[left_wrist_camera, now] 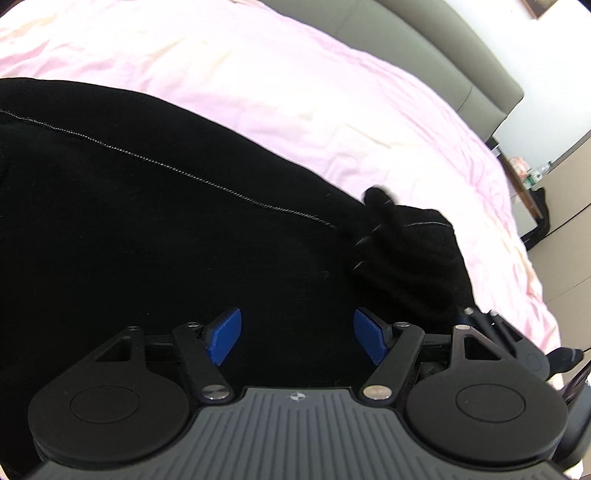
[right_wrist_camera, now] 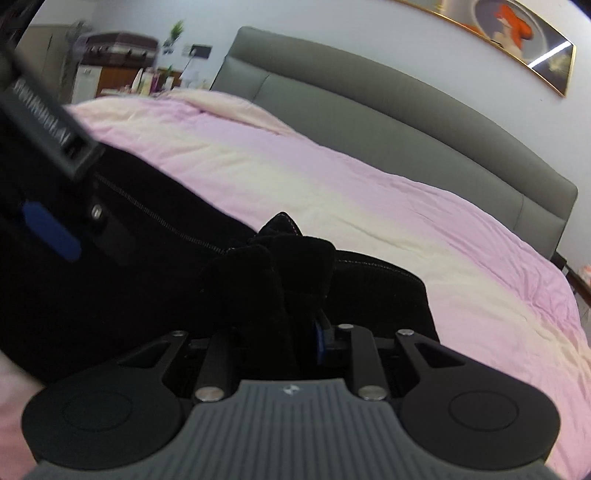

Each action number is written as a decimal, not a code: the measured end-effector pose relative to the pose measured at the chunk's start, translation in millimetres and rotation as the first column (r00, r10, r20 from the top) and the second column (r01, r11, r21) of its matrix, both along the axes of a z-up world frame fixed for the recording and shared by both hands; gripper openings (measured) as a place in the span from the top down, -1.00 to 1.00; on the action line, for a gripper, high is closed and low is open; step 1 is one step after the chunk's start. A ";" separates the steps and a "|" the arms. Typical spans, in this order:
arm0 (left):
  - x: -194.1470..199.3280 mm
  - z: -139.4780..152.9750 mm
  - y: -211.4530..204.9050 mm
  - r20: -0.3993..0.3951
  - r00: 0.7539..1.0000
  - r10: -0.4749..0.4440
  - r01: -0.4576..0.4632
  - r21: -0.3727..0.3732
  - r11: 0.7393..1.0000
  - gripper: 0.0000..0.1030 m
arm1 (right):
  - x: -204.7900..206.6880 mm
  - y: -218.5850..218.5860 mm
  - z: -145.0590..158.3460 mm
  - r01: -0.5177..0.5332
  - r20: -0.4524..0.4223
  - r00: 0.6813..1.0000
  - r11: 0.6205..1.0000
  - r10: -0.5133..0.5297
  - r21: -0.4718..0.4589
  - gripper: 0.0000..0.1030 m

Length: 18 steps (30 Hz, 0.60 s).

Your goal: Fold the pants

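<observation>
Black pants (left_wrist_camera: 147,221) with a light stitched seam lie on a pink bed cover (left_wrist_camera: 258,74). My left gripper (left_wrist_camera: 297,336) is open, its blue pads spread just above the black cloth, holding nothing. My right gripper (right_wrist_camera: 280,332) is shut on a bunched end of the pants (right_wrist_camera: 273,266), which stands up between its fingers and hides the pads. That bunch also shows in the left wrist view (left_wrist_camera: 402,236), with the right gripper (left_wrist_camera: 491,325) below it. The left gripper (right_wrist_camera: 51,225) shows at the left of the right wrist view, over the pants.
The pink cover (right_wrist_camera: 369,184) spreads far and to the right. A grey padded headboard (right_wrist_camera: 369,110) stands behind it. A framed picture (right_wrist_camera: 517,33) hangs on the wall. Cluttered furniture (right_wrist_camera: 118,66) stands at the far left.
</observation>
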<state>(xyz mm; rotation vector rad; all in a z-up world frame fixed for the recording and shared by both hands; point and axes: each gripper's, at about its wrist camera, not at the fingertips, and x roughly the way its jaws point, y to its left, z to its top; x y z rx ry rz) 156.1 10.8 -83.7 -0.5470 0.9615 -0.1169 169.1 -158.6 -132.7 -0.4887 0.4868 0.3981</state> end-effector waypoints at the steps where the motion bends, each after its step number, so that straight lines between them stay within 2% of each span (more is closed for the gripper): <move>1: 3.4 0.5 -0.4 0.000 1.000 -0.006 0.006 -0.002 1.000 -0.59 | -1.0 2.5 -8.8 -0.011 -0.008 1.000 0.999 0.011 -0.039 0.61; 3: 9.0 -0.7 0.1 -0.003 1.000 -0.016 0.016 -0.020 1.000 -0.60 | -0.6 7.5 -21.9 -0.032 -0.033 0.999 0.994 0.029 -0.104 0.49; 5: 10.2 -1.5 5.2 -0.017 1.000 -0.023 0.022 -0.048 0.999 -0.60 | -3.8 15.4 -32.5 -0.075 -0.054 0.996 0.975 0.065 -0.210 0.39; 7: 17.2 -2.4 2.7 -0.029 0.999 -0.028 0.026 -0.082 0.996 -0.60 | -11.7 16.7 -30.4 -0.117 -0.026 0.993 0.951 0.115 -0.287 0.34; 8: 21.1 -2.7 0.1 -0.031 0.999 -0.037 0.034 -0.101 0.994 -0.60 | -14.3 14.1 -25.4 -0.137 -0.034 0.990 0.946 0.133 -0.293 0.29; 11: 35.3 -5.4 -7.8 -0.038 0.997 -0.074 0.066 -0.170 0.983 -0.74 | -19.6 -5.7 -4.4 -0.187 -0.086 0.981 0.957 0.172 -0.223 0.18; 14: 69.0 -13.6 -27.1 -0.101 0.987 -0.123 0.094 -0.249 0.964 -0.77 | -19.3 -25.9 8.9 -0.213 -0.128 0.973 0.963 0.193 -0.164 0.15; 18: 87.1 -25.4 -29.0 -0.149 0.982 -0.113 0.062 -0.312 0.948 -0.78 | -11.5 -32.7 11.5 -0.217 -0.119 0.972 0.966 0.201 -0.142 0.08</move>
